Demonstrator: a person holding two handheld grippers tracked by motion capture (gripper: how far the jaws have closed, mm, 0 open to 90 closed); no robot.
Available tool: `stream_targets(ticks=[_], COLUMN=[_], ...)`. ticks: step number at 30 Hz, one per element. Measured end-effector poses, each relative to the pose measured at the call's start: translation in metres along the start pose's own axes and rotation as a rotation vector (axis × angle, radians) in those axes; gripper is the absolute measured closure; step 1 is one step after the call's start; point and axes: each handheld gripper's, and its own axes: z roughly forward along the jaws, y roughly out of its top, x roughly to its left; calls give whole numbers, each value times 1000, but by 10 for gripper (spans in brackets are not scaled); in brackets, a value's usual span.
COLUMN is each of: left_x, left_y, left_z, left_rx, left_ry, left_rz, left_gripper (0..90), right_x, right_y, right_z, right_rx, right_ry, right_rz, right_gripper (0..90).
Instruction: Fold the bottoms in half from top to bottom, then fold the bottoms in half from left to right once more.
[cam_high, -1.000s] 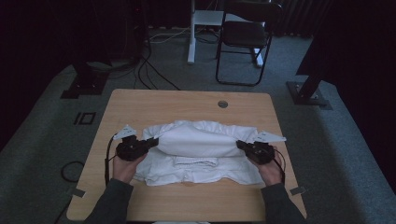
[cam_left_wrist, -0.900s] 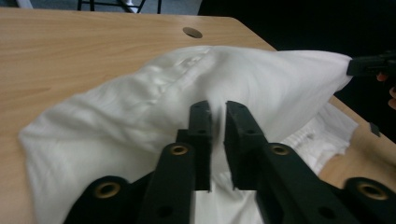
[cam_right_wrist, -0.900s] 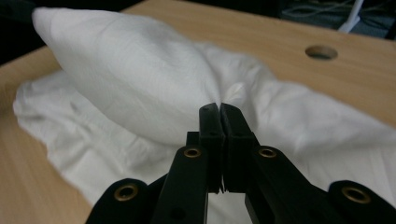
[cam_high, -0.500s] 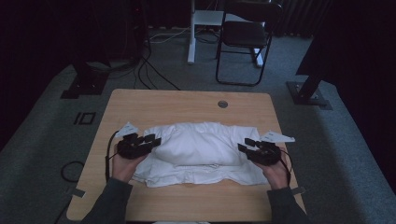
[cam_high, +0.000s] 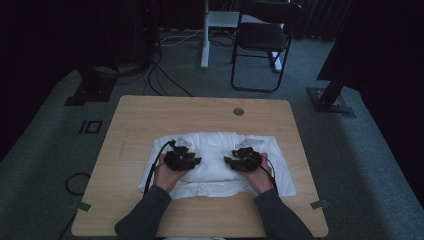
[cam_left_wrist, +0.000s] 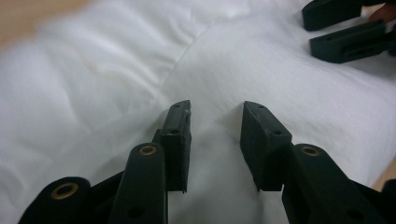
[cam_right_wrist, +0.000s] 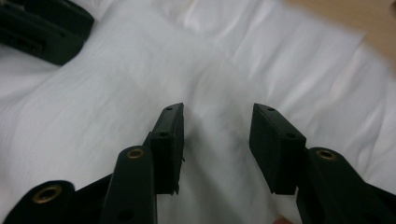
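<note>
A white garment lies folded on the wooden table, its sides turned in over the middle. My left gripper rests over its left-centre and my right gripper over its right-centre, tips pointing at each other. In the left gripper view the left gripper stands open above the white cloth; its jaws have just opened, then eased in slightly, pinching nothing. In the right gripper view the right gripper is also open over cloth; its jaws have just been opening. Each view shows the other gripper's black jaws in a top corner.
A round cable hole sits near the table's far edge. Beyond the table stand a black folding chair and a white post, with cables on the carpet. Dark stand bases flank the table.
Both grippers moved inward from the garment's left and right edges to its middle, carrying the sides over. Their jaws went from shut on the cloth to open, letting it go.
</note>
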Motion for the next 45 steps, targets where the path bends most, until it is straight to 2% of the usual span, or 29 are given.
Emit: stream_targets(ticks=[3, 5, 8, 11, 12, 14, 16, 18, 19, 20, 22, 24, 26, 28, 32, 36, 38, 39, 45], left_x=[-1, -3, -6, -4, -2, 4, 7, 8, 13, 16, 22, 29, 34, 37, 46, 49, 51, 53, 56], left_y=[-19, -29, -41, -54, -58, -65, -67, -67, -65, -65, -63, -62, -63, -65, -70, -73, -75, -77, -80], left_z=[-7, -12, -21, -24, -23, -20, -21, -23, -29, -32, -38, -44, -45, -45, -42, -38, -34, -32, -32], left_rx=[-15, -31, -55, -72, -71, -84, -103, -112, -118, -125, -130, -143, -122, -106, -66, -41, -1, 20, 14], left_ry=[12, 35, 85, 129, 143, 128, 127, 130, 165, 176, 229, 262, 295, 367, 380, 391, 433, 441, 443], left_rz=[10, 18, 49, 40, 33, -5, -39, -49, -71, -90, -111, -151, -167, -154, -200, -207, -207, -219, -229], left_gripper=[637, 637, 630, 630, 630, 630, 630, 583, 583, 486, 390, 325, 281, 264, 200, 173, 163, 162, 144], right_x=[7, 6, 1, -6, -7, -9, -9, -8, -7, -7, -7, -7, -7, -7, -7, -6, -6, -6, -6], right_y=[-18, -27, -40, -55, -60, -66, -65, -65, -64, -64, -64, -64, -64, -64, -65, -65, -65, -65, -65], right_z=[-5, -12, -22, -23, -22, -19, -19, -18, -18, -18, -17, -17, -17, -17, -17, -17, -17, -17, -17], right_rx=[36, 36, 45, 75, 89, 79, 86, 87, 87, 86, 85, 84, 83, 82, 78, 78, 77, 77, 76], right_ry=[4, -19, -91, -104, -115, -105, -107, -110, -114, -114, -114, -114, -114, -116, -118, -120, -119, -119, -118], right_rz=[-16, -7, -7, 16, 19, 36, 29, 28, 24, 26, 24, 26, 27, 26, 26, 27, 29, 31, 30], right_gripper=[550, 556, 560, 575, 585, 586, 586, 586, 585, 585, 584, 583, 581, 580, 579, 577, 576, 576, 573])
